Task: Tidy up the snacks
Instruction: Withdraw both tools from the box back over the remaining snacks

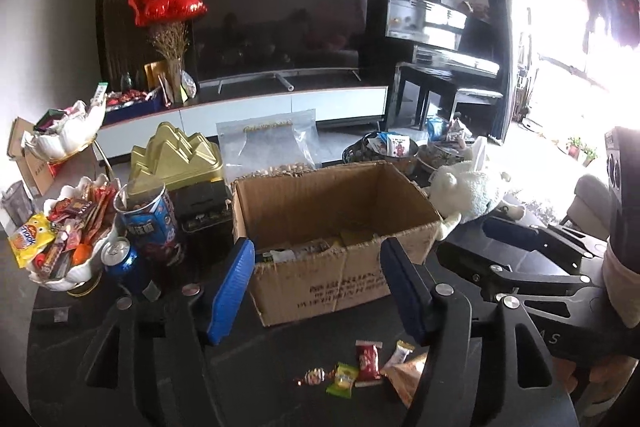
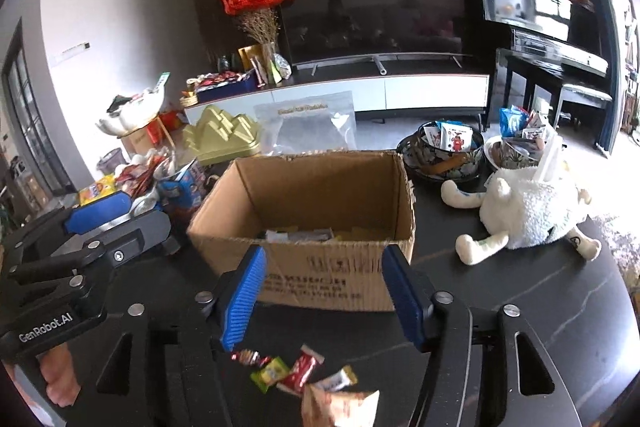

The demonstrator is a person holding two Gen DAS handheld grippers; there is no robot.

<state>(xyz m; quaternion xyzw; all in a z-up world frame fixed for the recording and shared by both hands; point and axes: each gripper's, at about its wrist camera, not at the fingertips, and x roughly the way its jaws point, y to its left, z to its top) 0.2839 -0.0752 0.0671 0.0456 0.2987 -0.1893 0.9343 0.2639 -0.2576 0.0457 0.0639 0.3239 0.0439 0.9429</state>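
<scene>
Gathering the loose snacks [image 1: 352,371] comes first: a small cluster of wrapped sweets, a green packet, a red bar and an orange pouch lies on the dark bench near its front edge, just in front of the open cardboard box [image 1: 336,223], which already holds a few packets. Your left claw [image 1: 320,291] stands apart with nothing between its blue pads, and your right claw [image 2: 322,299] is likewise apart and empty, both poised above the cluster and facing the box. Pick one item per claw, I'd suggest, starting with the pieces that lie clear of their neighbours, such as the red bar [image 2: 301,373], and come down with the pads straddling its narrow side so the wrapper does not slide. Lift well over the box's front wall before letting go. Keep clear of the white plush toy [image 2: 532,211] toward the right edge and the soda can [image 1: 122,261] and snack bowl [image 1: 60,279] toward the left.
</scene>
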